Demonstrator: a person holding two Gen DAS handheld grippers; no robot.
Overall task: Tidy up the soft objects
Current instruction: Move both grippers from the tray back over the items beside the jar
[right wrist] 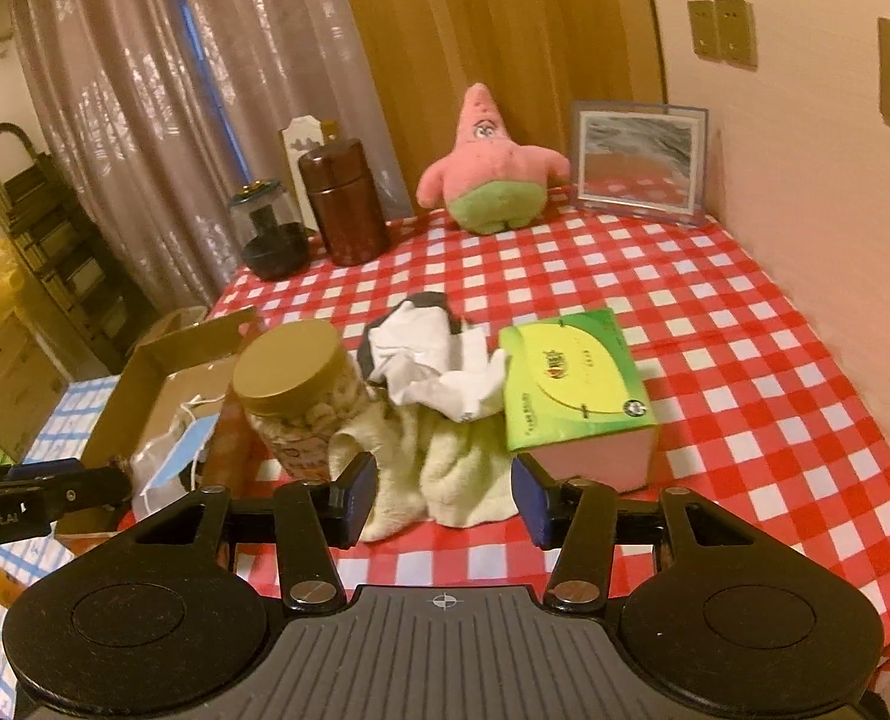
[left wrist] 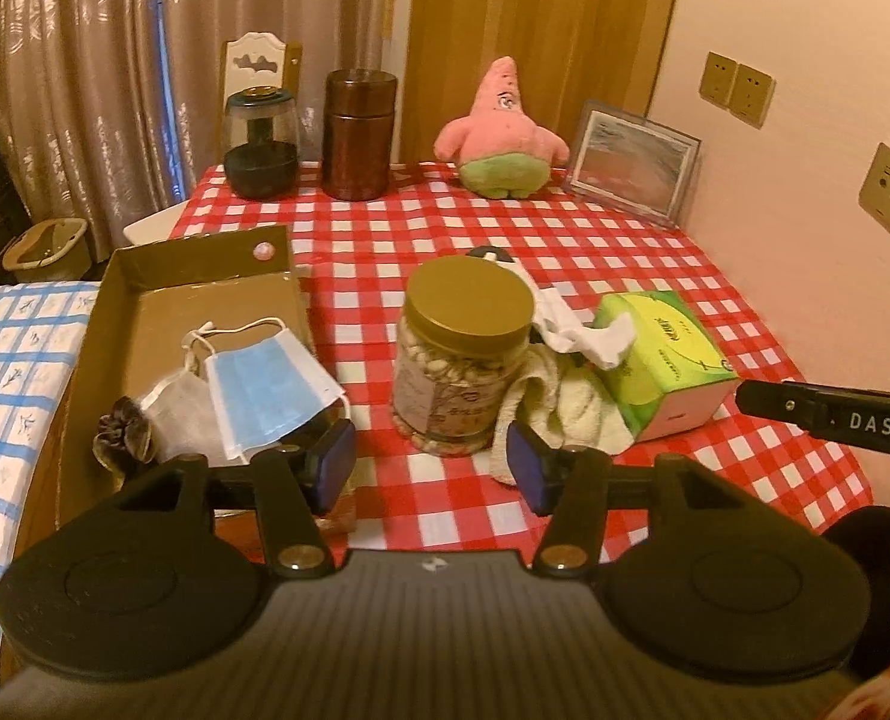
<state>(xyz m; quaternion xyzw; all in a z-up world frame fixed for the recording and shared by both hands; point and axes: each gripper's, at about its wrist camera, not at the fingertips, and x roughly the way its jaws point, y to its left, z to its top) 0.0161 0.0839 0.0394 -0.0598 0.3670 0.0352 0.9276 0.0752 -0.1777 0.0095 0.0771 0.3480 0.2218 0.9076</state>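
A cardboard box (left wrist: pixel 145 264) at the table's left holds a blue face mask (left wrist: pixel 268 387), a white mask (left wrist: pixel 178 414) and a dark scrunchie (left wrist: pixel 121 432). A cream towel (right wrist: pixel 445 474) lies crumpled by a white-and-black cloth (right wrist: pixel 439 360), between a gold-lidded jar (right wrist: pixel 301 384) and a green tissue box (right wrist: pixel 571 384). A pink starfish plush (right wrist: pixel 490 171) stands at the back. My left gripper (left wrist: pixel 430 468) is open and empty in front of the jar (left wrist: pixel 466 354). My right gripper (right wrist: pixel 445 498) is open and empty just before the towel.
A brown canister (left wrist: pixel 358 135), a dark glass jar (left wrist: pixel 260 144) and a picture frame (left wrist: pixel 631 165) stand along the table's back edge. A blue-checked surface (left wrist: pixel 7 396) lies left of the box. The right gripper's side (left wrist: pixel 835 414) shows in the left wrist view.
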